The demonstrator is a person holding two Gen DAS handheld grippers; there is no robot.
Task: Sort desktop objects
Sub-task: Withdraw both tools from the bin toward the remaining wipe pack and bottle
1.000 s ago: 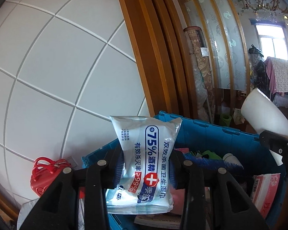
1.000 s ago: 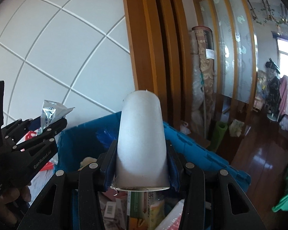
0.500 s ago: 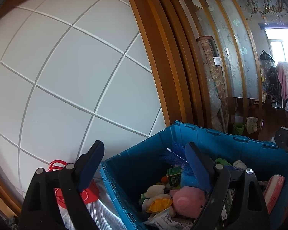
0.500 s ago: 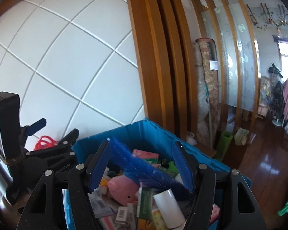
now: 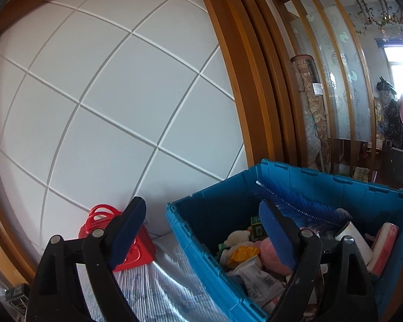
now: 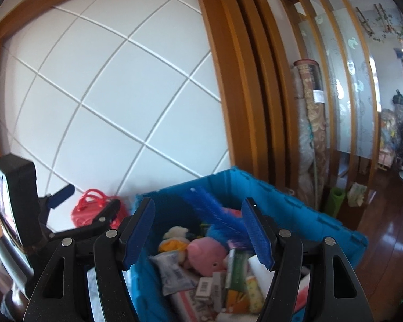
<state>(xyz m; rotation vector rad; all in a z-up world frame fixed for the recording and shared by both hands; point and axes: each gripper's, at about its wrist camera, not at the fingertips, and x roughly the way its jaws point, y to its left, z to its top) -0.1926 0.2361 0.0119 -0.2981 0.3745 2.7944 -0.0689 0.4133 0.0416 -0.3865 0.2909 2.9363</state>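
1. The left gripper (image 5: 201, 230) was spread wide, holding nothing.
2. The right gripper (image 6: 198, 230) gaped empty over the blue crate (image 6: 295, 209).
3. A wipes packet (image 6: 172, 273), somewhat blurred, and a white cup (image 5: 354, 244) lay inside the crate.

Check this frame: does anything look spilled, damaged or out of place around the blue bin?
Nothing looks spilled or damaged. The blue bin holds a loose jumble: a pink plush, a blue bottle brush lying aslant, packets and boxes. One red bag sits outside the bin against the wall. The left gripper and right gripper are open and hold nothing.
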